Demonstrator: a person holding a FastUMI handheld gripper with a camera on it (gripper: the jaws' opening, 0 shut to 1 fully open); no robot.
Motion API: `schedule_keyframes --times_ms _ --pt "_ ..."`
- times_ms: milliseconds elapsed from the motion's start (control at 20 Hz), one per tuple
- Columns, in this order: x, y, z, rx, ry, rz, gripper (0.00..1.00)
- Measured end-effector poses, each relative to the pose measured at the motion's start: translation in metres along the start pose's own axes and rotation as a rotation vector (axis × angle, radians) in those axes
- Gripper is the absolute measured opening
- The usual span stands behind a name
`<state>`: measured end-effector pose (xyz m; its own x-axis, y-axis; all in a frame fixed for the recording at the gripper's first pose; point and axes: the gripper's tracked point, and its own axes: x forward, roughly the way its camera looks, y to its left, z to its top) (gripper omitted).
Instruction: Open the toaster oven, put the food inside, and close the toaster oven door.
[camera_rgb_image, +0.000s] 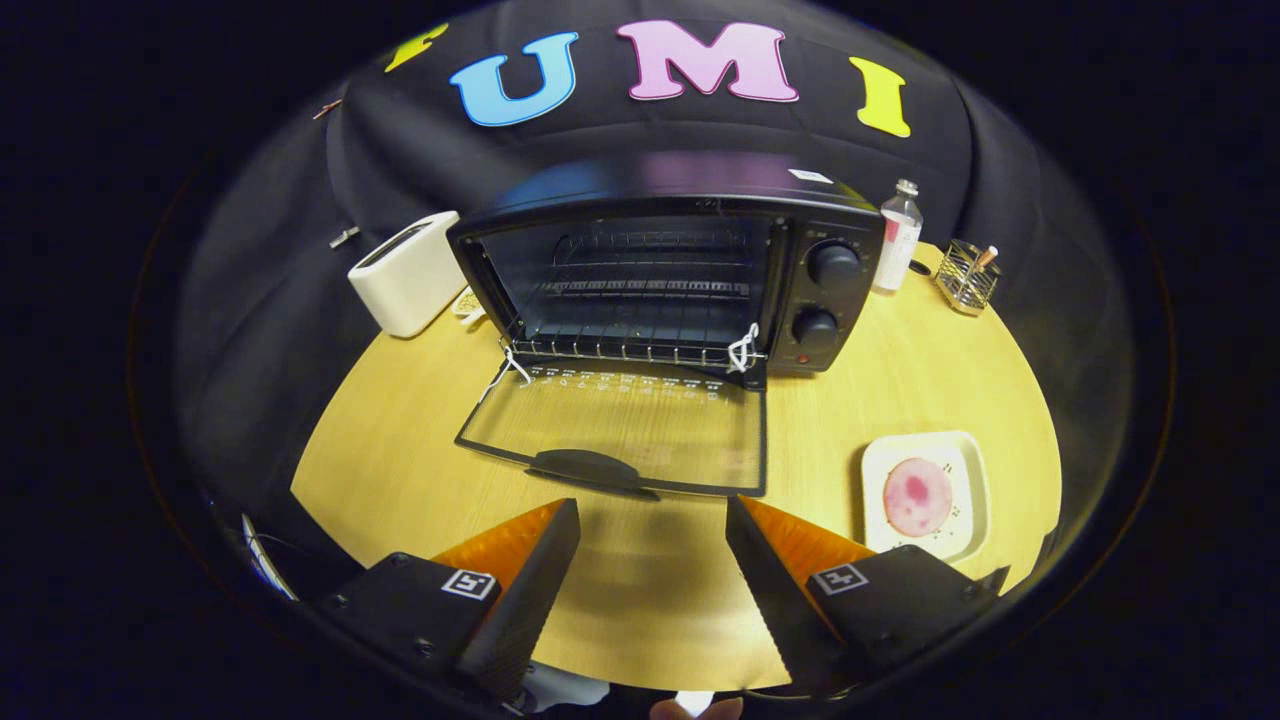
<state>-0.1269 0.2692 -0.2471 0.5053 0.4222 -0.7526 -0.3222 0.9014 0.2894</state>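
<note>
Gripper (652, 515) level over table (900, 380), fingers spread; oven door (620, 430) just ahead

The toaster oven (660, 270) is showing black all over, with black knobs and a small red dot at its lower right, its see-through door (620, 425) lying framed in black on the pale yellow wood-grain surface (900, 370). At four o'clock from the door, a cream plate (925, 495) is carrying a pink round slice of food (917, 497) blotched darker pink. At ten o'clock, a white toaster (405, 272) is standing.
</note>
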Motion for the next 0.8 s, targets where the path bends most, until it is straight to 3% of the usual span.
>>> schedule_keyframes --times_ms 450,800 --pt "-0.056 -0.125 0.006 0.018 0.119 0.101 0.99" --pt "-0.041 -0.233 -0.025 0.070 0.299 0.096 0.99"
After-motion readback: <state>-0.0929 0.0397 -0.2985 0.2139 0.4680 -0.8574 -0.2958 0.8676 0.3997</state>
